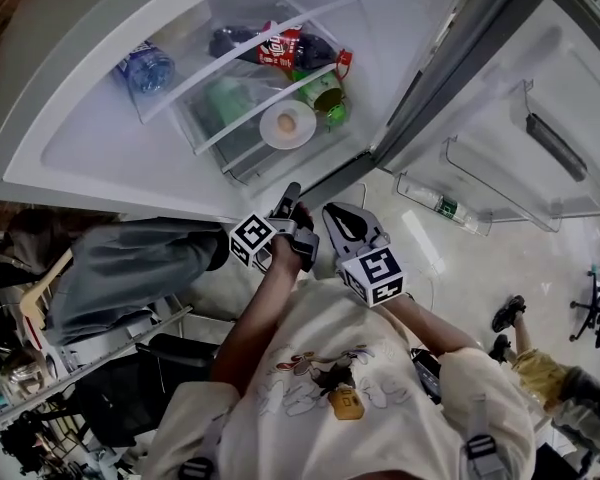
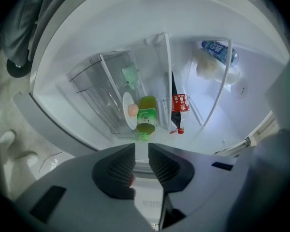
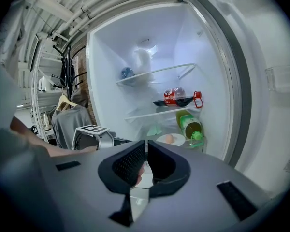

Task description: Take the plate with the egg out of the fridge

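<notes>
White plastic lines the open fridge (image 1: pixel 100 118), seen steeply from above the person standing in front of it. On the lowest shelf (image 1: pixel 250 160), close to its front edge and toward the side where the door (image 1: pixel 500 118) hangs open, lies a small white plate (image 1: pixel 272 133) with one pale brown egg (image 1: pixel 288 123) at its middle. Just beside the plate, nearer the shelf's door-side end, a green bottle (image 1: pixel 325 93) lies on its side with its green cap pointing to the front. On the shelf above, a dark bottle with a red label (image 1: pixel 275 48) also lies on its side, and a clear water bottle with a blue label (image 1: pixel 145 68) rests on the top shelf. Both grippers are held close together outside the fridge, in front of the person's chest, well apart from the plate and pointing toward it. The left gripper (image 1: pixel 291 193) has its ridged black pads a narrow gap apart with nothing between them. The right gripper (image 1: pixel 332 211) has its pads drawn almost together, only a thin slit showing, and it too holds nothing. A grey garment (image 1: pixel 130 268) hangs to the left of the fridge.
</notes>
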{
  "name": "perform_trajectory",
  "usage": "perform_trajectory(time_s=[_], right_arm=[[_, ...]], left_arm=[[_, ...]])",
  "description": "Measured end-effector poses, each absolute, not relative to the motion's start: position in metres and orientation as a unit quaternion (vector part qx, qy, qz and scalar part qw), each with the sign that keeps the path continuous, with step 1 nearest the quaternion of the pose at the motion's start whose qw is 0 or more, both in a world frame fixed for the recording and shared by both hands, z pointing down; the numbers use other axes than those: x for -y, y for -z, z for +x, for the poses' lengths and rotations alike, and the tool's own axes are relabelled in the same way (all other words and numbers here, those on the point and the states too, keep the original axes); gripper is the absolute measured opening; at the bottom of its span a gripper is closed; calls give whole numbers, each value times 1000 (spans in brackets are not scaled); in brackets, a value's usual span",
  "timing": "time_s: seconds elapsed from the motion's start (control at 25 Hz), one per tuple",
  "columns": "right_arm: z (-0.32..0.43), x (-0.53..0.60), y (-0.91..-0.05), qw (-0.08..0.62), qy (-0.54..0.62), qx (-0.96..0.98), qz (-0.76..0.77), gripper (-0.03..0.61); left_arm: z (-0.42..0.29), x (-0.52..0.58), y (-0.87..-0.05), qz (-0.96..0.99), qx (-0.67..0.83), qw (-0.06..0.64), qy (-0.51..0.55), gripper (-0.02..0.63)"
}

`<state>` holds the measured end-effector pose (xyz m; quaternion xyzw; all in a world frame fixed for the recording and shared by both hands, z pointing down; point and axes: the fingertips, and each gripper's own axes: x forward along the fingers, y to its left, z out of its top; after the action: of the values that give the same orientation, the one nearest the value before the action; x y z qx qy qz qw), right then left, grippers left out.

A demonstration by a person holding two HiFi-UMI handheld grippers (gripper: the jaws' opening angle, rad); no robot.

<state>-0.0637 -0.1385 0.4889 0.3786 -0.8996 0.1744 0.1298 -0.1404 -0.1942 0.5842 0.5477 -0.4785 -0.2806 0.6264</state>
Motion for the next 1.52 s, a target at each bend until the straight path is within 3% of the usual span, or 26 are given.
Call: perform_trajectory(time_s=[1.52], right_arm=[[-52,204,-526,160,-170,887,399,8]], left_arm=[[-147,254,-618,492,510,640,298,77]])
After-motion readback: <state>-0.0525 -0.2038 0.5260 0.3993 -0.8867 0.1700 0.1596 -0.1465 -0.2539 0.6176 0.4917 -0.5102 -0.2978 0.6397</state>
